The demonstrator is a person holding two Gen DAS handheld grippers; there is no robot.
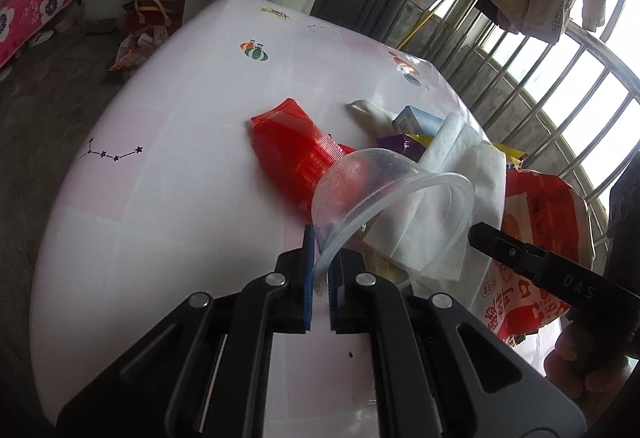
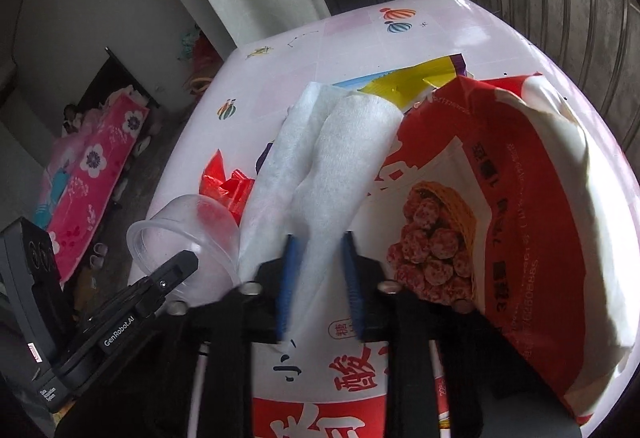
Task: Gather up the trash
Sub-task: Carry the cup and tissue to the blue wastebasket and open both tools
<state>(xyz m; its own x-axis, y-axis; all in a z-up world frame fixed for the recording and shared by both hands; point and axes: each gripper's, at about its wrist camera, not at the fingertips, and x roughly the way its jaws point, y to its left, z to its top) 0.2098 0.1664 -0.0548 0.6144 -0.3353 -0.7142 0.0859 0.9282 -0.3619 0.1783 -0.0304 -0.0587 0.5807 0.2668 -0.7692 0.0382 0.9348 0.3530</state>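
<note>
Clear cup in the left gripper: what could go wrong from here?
The left gripper pinches only the thin rim of the clear cup, so it may buckle or slip. The tissue between the right gripper fingers lies over the big red bag and could drag the wrappers along.

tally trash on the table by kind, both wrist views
Clear plastic cup: 1
White tissue/paper sheets: 2
Red wrapper: 1
Large red snack bag: 1
Yellow-purple wrapper: 1
Blue-white small box: 1
Total: 7
</note>
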